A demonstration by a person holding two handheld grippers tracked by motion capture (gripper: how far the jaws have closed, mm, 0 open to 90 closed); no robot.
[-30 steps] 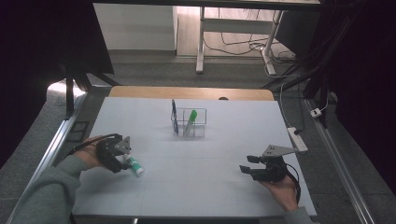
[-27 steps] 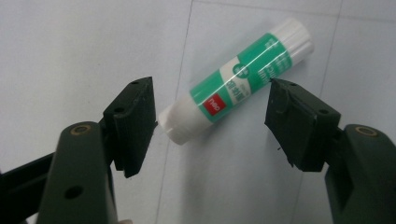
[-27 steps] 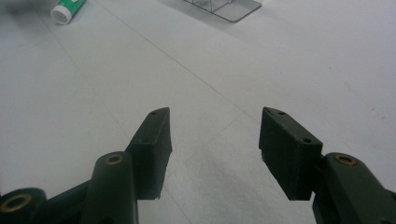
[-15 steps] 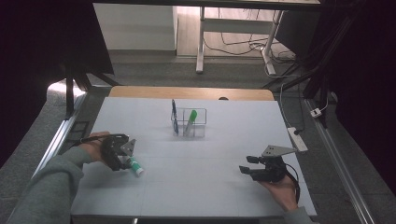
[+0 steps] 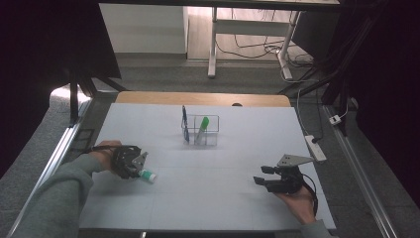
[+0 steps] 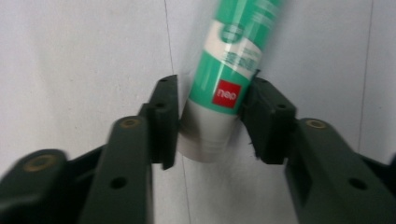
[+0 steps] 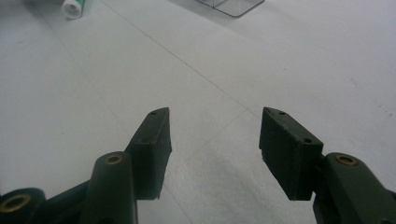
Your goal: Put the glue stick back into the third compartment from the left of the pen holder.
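A green and white tube (image 6: 233,56) lies on the white table cover at the left, its white cap end (image 5: 147,174) pointing right in the high view. My left gripper (image 6: 212,100) has just been closing, and its pads now press the tube's lower end from both sides. In the high view this left gripper (image 5: 140,166) sits low over the tube. My right gripper (image 5: 261,176) rests at the right front, open with nothing between its fingers. The right gripper view looks past its own jaws (image 7: 215,126) to the tube's cap (image 7: 73,6) far off.
A clear holder (image 5: 212,136) stands mid-table with a green marker (image 5: 203,124) and a blue pen (image 5: 183,116) upright in it; its corner (image 7: 231,5) shows in the right gripper view. A white power strip (image 5: 315,148) lies beyond the table's right edge.
The left gripper's jaws have closed in on the tube. The left hand shifted only slightly. The right gripper has kept still.
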